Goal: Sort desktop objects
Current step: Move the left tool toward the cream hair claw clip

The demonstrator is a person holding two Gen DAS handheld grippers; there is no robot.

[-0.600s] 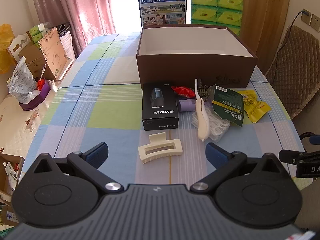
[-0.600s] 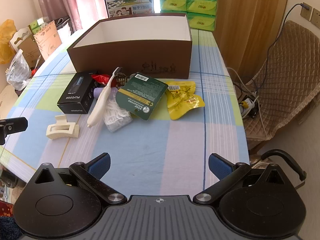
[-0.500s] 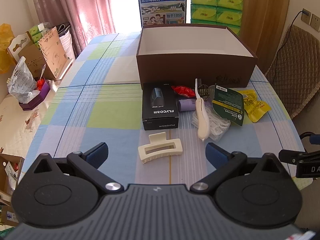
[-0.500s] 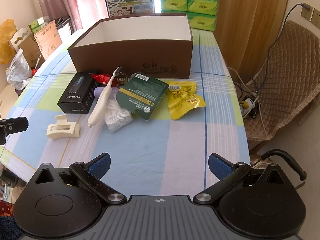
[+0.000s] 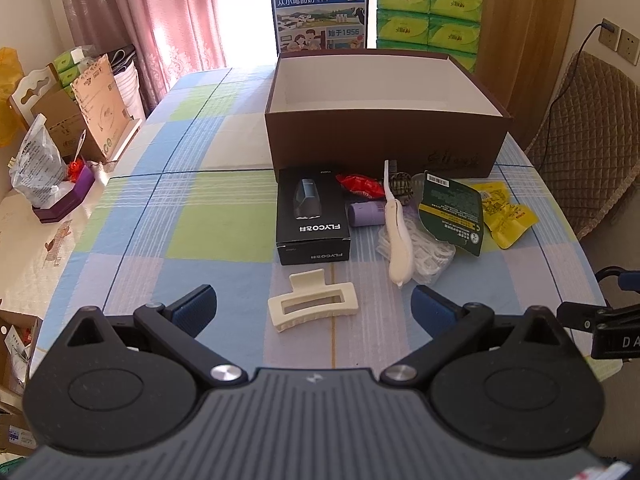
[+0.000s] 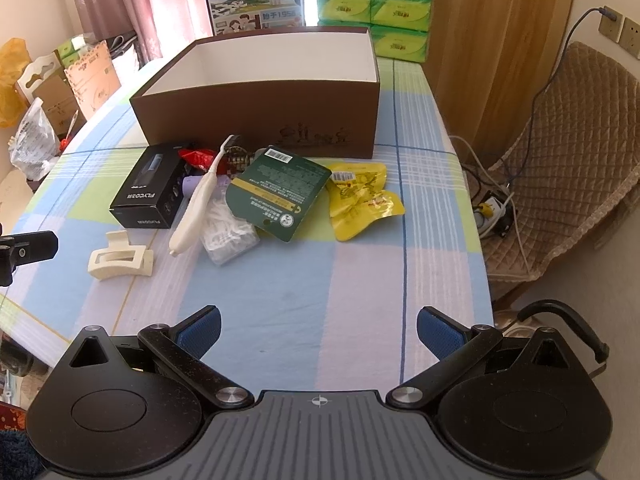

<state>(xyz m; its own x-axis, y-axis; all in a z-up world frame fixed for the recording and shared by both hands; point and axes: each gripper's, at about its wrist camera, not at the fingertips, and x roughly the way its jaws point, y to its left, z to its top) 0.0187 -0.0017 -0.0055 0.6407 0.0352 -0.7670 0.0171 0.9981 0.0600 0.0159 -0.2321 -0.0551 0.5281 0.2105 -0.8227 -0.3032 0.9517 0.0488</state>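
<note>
An open brown box (image 5: 384, 142) (image 6: 256, 120) stands on the checked tablecloth. In front of it lie a black FLYCO box (image 5: 313, 216) (image 6: 150, 197), a cream hair clip (image 5: 312, 306) (image 6: 120, 261), a white toothbrush (image 5: 397, 236) (image 6: 200, 196), a clear bag of floss picks (image 6: 228, 232), a dark green packet (image 5: 452, 212) (image 6: 278, 192), a yellow snack packet (image 5: 504, 212) (image 6: 362, 200), a purple tube (image 5: 364, 215) and a red wrapper (image 5: 360, 184). My left gripper (image 5: 314, 308) is open just short of the hair clip. My right gripper (image 6: 318, 332) is open over bare cloth, well short of the pile.
A milk carton box (image 5: 320, 8) and green tissue packs (image 5: 428, 16) stand behind the brown box. Cardboard boxes and bags (image 5: 60, 128) crowd the left side. A quilted chair (image 6: 568, 168) and cables sit right of the table edge. Bare cloth lies left of the FLYCO box.
The right wrist view has shifted slightly; the objects sit a little further right in it. The left gripper and all objects have stayed still.
</note>
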